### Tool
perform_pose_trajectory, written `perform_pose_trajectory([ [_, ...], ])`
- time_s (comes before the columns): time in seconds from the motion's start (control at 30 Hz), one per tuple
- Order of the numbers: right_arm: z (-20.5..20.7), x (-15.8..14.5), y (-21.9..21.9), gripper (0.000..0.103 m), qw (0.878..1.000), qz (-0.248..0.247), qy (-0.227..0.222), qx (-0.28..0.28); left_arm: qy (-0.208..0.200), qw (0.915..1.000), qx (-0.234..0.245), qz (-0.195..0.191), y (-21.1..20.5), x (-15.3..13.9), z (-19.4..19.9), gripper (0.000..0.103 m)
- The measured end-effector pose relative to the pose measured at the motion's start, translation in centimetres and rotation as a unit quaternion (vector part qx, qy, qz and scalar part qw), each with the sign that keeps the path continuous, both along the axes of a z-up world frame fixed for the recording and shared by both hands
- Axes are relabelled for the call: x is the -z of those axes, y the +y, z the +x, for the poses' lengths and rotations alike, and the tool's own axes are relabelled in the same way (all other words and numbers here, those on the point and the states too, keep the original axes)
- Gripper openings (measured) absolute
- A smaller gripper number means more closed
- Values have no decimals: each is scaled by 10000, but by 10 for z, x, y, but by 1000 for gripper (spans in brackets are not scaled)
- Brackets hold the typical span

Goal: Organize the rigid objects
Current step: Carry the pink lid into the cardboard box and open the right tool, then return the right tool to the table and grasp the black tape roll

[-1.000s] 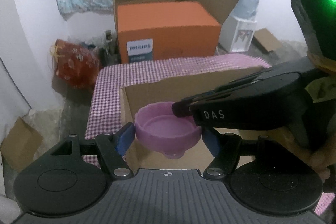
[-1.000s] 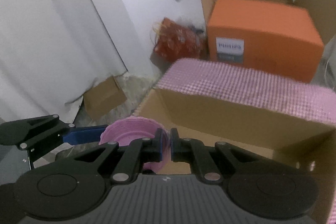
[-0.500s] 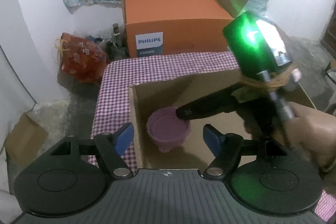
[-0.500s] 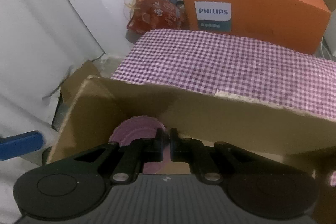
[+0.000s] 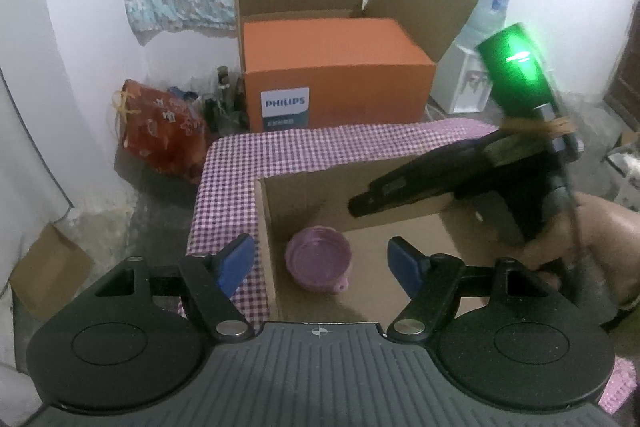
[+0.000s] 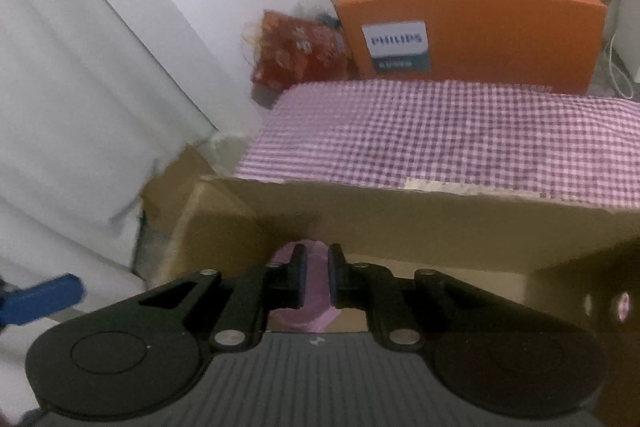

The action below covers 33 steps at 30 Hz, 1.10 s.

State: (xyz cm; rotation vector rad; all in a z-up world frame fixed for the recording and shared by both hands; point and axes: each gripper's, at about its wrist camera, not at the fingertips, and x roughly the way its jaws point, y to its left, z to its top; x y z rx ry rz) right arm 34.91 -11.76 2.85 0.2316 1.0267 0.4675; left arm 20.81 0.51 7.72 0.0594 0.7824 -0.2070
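A pink plastic bowl [image 5: 319,258] rests on the floor of an open brown cardboard box [image 5: 264,219], in its near left corner. My left gripper [image 5: 322,263] is open and empty, held above the box's left wall, with the bowl seen between its blue pads. My right gripper [image 5: 358,206] hangs above the box, clear of the bowl. In the right wrist view its fingers stand slightly apart [image 6: 315,273] with nothing between them, and the bowl [image 6: 316,301] shows below through the gap.
The cardboard box [image 6: 400,215] stands on a table with a purple checked cloth [image 5: 320,151]. Behind the table are an orange Philips box [image 5: 336,83], a red bag [image 5: 160,131] and a white water dispenser [image 5: 468,79]. A small carton [image 5: 44,267] lies on the floor at left.
The right gripper lowered the bowl into the box, let it go and rose away to the right. The left gripper pulled back and up from the bowl.
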Motion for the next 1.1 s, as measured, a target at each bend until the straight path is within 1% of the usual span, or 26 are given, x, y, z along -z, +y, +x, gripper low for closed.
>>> perform_pose_trajectory([
  [0.13,-36,-37,-17,12,9983,510,-279,-39,-167,9998,16,-65,4,-13,-26,76],
  [0.2,-55,-55,-22,12,9967,681,-431,-66,-208,9998,-1,-62,5,-18,-40,76],
  [0.37,-124,-102,-39,12,9891,1076,-968,-259,-296,9994,67,-160,11,-24,-83,77],
  [0.47,-168,-116,-54,12,9842,1247,-1213,-320,-291,9992,126,-228,15,-20,-108,77],
  [0.57,-212,-119,-71,12,9811,1397,-1312,-258,-232,9989,256,-332,16,-10,-131,78],
  [0.63,-237,-113,-80,12,9803,1443,-1338,-177,-175,9985,384,-346,12,0,-144,79],
  [0.7,-259,-99,-88,12,9816,1400,-1298,-27,-44,9977,567,-368,5,16,-153,80],
  [0.73,-269,-90,-90,12,9828,1361,-1245,48,52,9971,651,-401,1,24,-156,80],
  [0.8,-283,-66,-92,12,9867,1276,-992,193,245,9953,814,-469,-7,44,-160,80],
  [0.97,-291,6,-82,12,9952,781,-185,564,543,9909,1183,-338,-34,89,-161,80],
  [1.03,-293,27,-77,12,9959,637,-7,640,626,9891,1306,-247,-44,105,-159,80],
  [1.1,-291,42,-72,12,9959,573,125,692,777,9876,1357,-137,-51,118,-154,80],
])
